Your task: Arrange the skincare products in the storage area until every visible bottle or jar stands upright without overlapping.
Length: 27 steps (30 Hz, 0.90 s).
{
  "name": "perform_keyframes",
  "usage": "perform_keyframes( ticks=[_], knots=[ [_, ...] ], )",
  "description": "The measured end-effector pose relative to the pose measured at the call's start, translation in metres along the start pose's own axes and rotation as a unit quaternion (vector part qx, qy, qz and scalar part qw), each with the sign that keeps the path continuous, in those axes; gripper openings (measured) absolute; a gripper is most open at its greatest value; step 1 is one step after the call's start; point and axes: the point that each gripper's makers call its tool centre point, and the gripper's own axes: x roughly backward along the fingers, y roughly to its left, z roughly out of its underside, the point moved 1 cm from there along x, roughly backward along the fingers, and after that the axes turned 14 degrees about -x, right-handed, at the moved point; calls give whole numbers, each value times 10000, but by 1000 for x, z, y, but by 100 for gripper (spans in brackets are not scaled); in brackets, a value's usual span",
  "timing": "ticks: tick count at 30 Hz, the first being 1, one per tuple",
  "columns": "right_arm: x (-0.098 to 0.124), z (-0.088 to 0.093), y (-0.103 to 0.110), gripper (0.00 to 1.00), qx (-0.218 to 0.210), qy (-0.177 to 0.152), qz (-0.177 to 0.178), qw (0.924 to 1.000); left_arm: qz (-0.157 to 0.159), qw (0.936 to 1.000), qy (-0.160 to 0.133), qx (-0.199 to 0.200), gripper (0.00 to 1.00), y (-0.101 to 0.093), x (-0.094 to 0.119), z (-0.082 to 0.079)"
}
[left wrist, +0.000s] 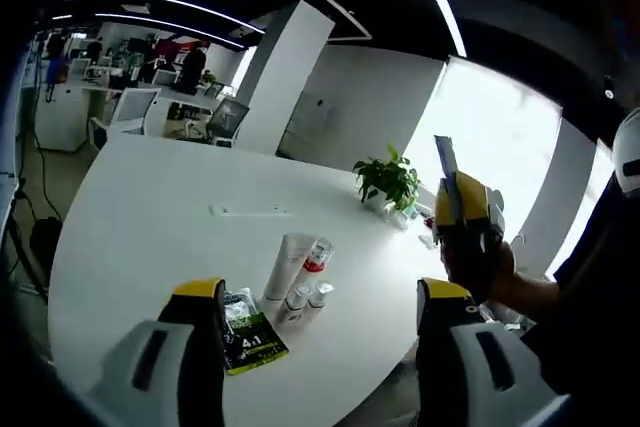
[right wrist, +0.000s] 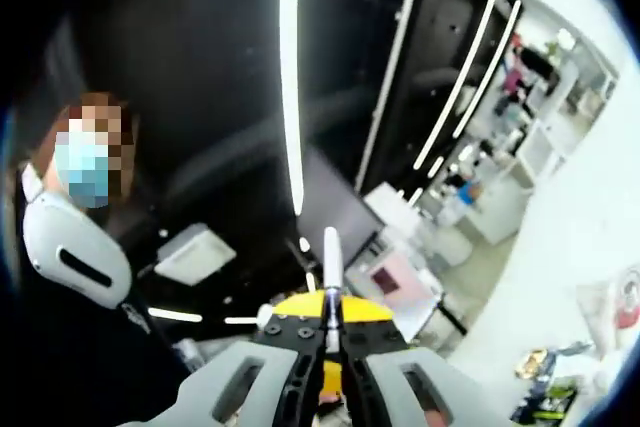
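Left tongs [left wrist: 320, 322] wide over white desk [left wrist: 150, 217], tubes [left wrist: 290, 262] and small bottles [left wrist: 308, 297] lying flat beyond; right tongs [right wrist: 332, 347] pinching thin flat item [right wrist: 331, 277], raised.

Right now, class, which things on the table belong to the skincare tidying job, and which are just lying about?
Job things:
white tube, lying flat
red-capped tube
two small bottles, lying down
left gripper, jaws apart
right gripper, jaws closed on a thin flat item, not identifiable

Lying about:
green packet
potted plant
table
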Motion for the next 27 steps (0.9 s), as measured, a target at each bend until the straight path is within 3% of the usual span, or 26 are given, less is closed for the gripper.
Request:
perform_keyframes(
  ticks=[2,4,9,12,15,17,22,27],
  knots=[
    [1,3,9,0,28,63,-111,9999,224,9992,-320,-45,52,-10,7,-20],
    [1,7,17,0,48,159,-222,9996,520,9973,-443,-276,43,-23,12,-34],
    [-1,15,37,0,218,383,-499,9978,1153,9898,-361,-757,27,-54,14,-47],
    [-2,19,47,0,287,502,-625,9964,1556,9832,-701,-644,17,-71,18,-65],
    [-2,22,57,0,341,597,-741,9949,1674,9800,-852,-651,11,-76,24,-77],
    [-2,25,62,0,399,657,-789,9939,1765,9767,-860,-866,8,-83,27,-83],
    [-2,28,72,0,398,686,-942,9924,2089,9686,-973,-936,9,-101,32,-94],
    [-1,30,81,0,413,719,-1047,9910,2142,9661,-1024,-1013,6,-110,34,-98]
  ],
)
